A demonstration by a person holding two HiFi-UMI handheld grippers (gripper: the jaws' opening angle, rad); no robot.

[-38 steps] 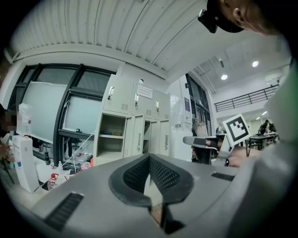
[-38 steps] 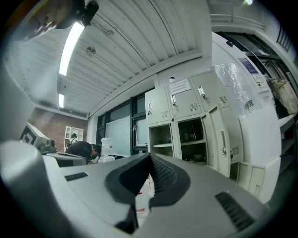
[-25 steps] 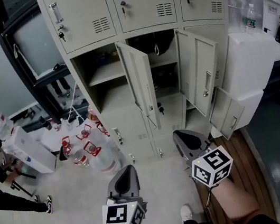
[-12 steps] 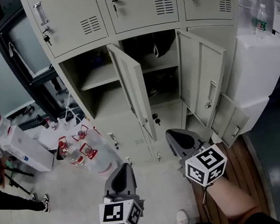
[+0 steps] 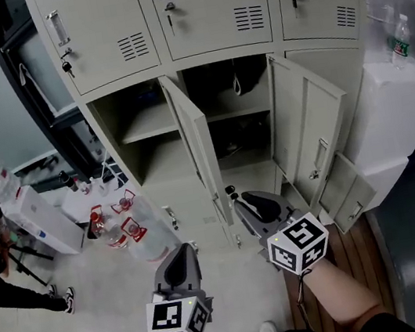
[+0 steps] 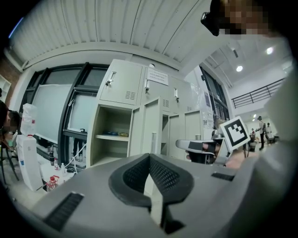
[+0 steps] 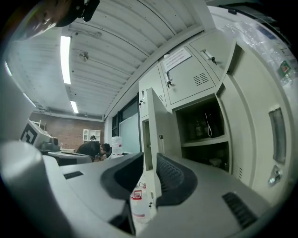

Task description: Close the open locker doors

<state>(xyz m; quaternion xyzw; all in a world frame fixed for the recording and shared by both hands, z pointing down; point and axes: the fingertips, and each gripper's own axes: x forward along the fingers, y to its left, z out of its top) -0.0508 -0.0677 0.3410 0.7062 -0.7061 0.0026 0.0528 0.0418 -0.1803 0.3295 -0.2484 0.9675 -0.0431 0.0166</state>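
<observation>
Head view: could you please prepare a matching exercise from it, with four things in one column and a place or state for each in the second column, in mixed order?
Things:
1. top middle locker door
2. open locker door
3. water jugs
4. left gripper

Places or states:
A. standing on the floor
B. jaws together, nothing held
C. swung out from its compartment
D. closed

Right pairs: 1-D, 2-C, 3-A, 4-B.
</observation>
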